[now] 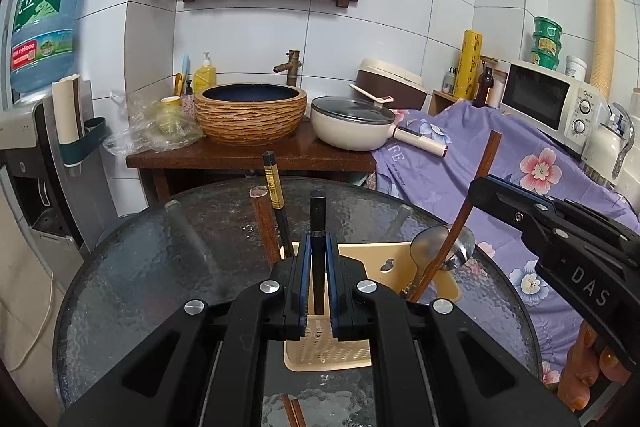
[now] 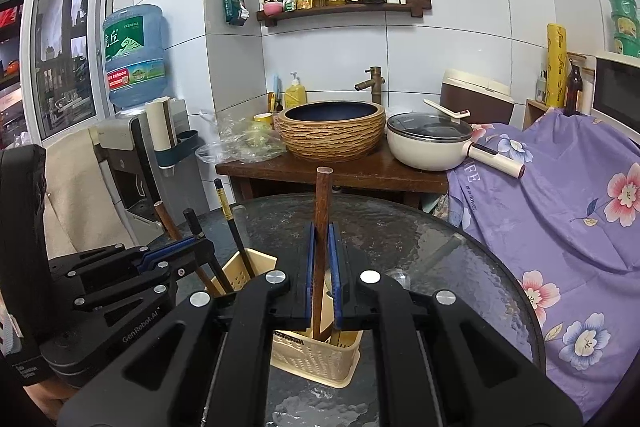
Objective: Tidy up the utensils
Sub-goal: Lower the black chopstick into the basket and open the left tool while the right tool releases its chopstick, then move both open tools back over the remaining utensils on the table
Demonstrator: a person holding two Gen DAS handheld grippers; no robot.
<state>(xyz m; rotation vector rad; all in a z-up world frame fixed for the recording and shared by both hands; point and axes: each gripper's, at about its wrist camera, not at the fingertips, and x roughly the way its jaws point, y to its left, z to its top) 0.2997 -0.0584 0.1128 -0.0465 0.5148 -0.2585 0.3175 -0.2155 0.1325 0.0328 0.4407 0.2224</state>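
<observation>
Left gripper (image 1: 319, 247) clamped, pointing down; right gripper (image 2: 322, 247) likewise clamped.

I see a beige slotted utensil caddy (image 1: 394, 261) upright on the glass tabletop (image 1: 160, 267). Left compartment: black chopstick (image 1: 318, 223), black/gold chopstick (image 1: 274, 187), brown wooden one (image 1: 264, 223). Right: metal spoon (image 1: 430, 243) w/ wooden chopstick (image 2: 322, 211), all leaning near-vertical.

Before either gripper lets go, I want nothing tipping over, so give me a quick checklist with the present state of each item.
1. Left gripper shut on the black chopstick: ok.
2. Right gripper shut on the brown chopstick: ok.
3. Both chopstick tips inside the beige utensil basket: cannot tell.
4. Basket upright on the glass table: ok.
5. Spoon already in the basket: ok.
6. All chopsticks binned: not ok, a loose pair lies on the table.
</observation>
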